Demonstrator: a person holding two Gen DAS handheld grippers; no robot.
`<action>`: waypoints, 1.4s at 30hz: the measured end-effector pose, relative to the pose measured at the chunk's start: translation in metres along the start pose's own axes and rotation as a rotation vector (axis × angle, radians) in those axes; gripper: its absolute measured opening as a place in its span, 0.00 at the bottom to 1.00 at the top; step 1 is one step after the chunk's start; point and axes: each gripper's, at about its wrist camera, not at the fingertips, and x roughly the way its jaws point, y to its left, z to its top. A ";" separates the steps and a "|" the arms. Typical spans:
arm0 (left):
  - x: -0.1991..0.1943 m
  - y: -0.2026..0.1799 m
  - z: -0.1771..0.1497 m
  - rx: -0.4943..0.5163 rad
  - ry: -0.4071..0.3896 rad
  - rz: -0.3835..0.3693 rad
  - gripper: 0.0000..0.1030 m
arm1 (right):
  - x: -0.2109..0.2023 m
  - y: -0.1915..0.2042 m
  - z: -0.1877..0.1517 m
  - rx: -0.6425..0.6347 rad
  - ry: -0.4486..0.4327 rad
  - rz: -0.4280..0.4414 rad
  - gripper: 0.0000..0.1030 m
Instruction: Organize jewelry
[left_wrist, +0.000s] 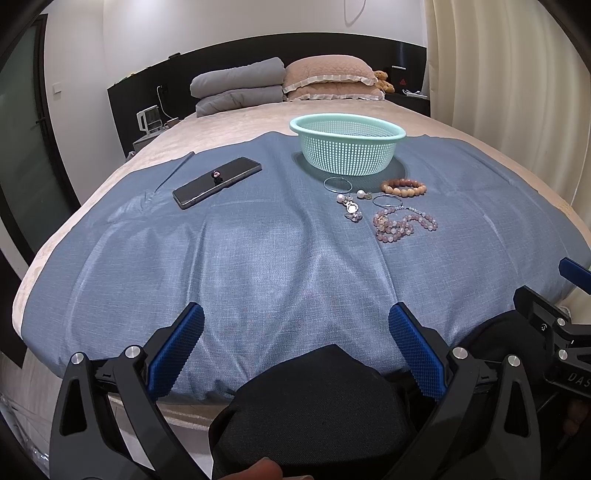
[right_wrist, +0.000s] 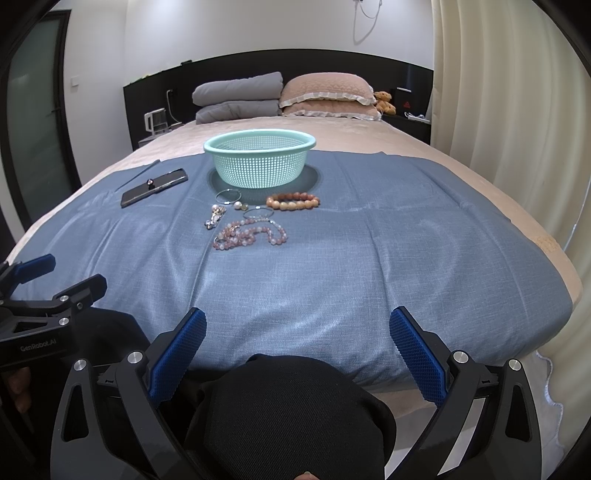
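Nothing sorted yet: your mint-green perforated plastic basket (right_wrist: 259, 162) looks empty; the orange bead bracelet (right_wrist: 293, 200), pink bead strand (right_wrist: 250, 233), hoops and earrings lie on the blue cloth (right_wrist: 369, 258). Left hand-held gripper (left_wrist: 295, 354) and right hand-held gripper (right_wrist: 297, 354) both gape wide, holding nothing.

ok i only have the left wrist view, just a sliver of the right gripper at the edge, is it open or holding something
observer: Open. The right gripper has its blue-padded jaws spread wide with nothing between them.
operator: where is it aimed vs the jewelry
observer: To the right of it. In the right wrist view the pink bead strand and the mint green perforated plastic basket sit left of centre.
operator: how far right does the cloth run
observer: The blue woven cloth ends at a corner short of the bed's side, and the beige bedspread shows beyond it.
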 end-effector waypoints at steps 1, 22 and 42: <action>0.000 0.000 0.000 0.001 0.001 -0.001 0.95 | 0.000 0.000 0.000 0.000 0.001 0.001 0.93; 0.005 0.002 0.006 -0.005 0.046 -0.062 0.95 | -0.003 -0.004 0.006 0.019 0.002 0.042 0.93; 0.066 0.000 0.102 0.122 0.006 -0.102 0.95 | 0.062 -0.014 0.111 -0.021 -0.022 0.008 0.93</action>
